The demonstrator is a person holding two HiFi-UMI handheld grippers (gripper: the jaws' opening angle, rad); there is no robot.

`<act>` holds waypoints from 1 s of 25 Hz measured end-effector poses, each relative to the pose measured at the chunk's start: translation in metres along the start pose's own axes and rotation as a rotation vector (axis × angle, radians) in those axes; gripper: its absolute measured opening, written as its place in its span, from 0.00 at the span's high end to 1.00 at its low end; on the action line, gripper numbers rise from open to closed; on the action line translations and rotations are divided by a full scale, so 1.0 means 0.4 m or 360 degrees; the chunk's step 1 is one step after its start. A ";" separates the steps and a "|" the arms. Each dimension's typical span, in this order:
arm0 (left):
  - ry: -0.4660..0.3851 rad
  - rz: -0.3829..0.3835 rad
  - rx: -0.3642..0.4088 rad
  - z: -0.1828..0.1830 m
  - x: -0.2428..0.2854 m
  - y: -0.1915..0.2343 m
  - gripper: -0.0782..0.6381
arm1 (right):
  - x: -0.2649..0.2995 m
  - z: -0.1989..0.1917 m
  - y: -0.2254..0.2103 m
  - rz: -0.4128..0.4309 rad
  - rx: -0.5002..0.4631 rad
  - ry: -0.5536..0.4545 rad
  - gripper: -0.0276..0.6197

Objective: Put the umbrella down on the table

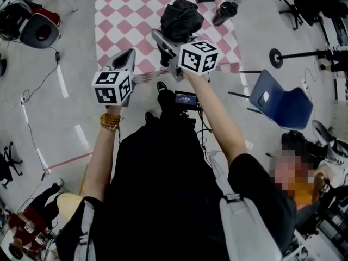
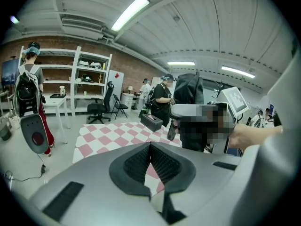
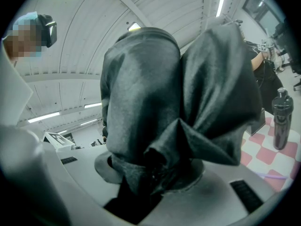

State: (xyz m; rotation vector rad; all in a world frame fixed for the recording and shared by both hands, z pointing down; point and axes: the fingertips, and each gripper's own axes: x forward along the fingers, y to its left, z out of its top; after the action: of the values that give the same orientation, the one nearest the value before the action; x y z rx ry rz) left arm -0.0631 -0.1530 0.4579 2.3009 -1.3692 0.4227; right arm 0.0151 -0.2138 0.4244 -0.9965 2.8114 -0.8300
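My right gripper (image 1: 165,43) clamped on bundled umbrella (image 1: 182,18); table (image 1: 117,15) at twelve o'clock beyond it. Left gripper (image 1: 126,58) jaws together, empty.

Light source: we see long ceiling strip lights (image 2: 130,13) above and ahead of the left gripper (image 2: 150,147), glowing white and slightly blown out.
Overall level: we find the room evenly bright, with only faint, soft shadows in the head view.
Backlight: ahead of the right gripper (image 1: 160,39), the umbrella (image 3: 178,102) reads dark against the pale ceiling (image 3: 70,55), with a dull sheen on its folds.
Distortion: we see both gripper views bulge like a fisheye, with black corners.
Focus: we find the nearest part of each gripper soft and the far room fairly sharp.
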 end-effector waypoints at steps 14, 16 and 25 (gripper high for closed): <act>0.0082 0.0073 -0.0073 0.018 0.134 0.084 0.87 | 0.171 0.058 -0.185 -0.0008 -0.0029 0.0117 0.69; 0.0088 0.0096 -0.0087 0.022 0.143 0.097 0.87 | 0.193 0.057 -0.209 -0.0011 -0.0046 0.0153 0.69; 0.0124 0.0168 -0.0159 0.026 0.200 0.135 0.87 | 0.278 0.046 -0.335 -0.0044 -0.0087 0.0298 0.69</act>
State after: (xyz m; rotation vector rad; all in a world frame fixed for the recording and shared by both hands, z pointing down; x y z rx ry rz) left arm -0.0729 -0.2412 0.4970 2.1168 -1.4448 0.4611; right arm 0.0078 -0.3758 0.4903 -1.0180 2.9981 -0.8985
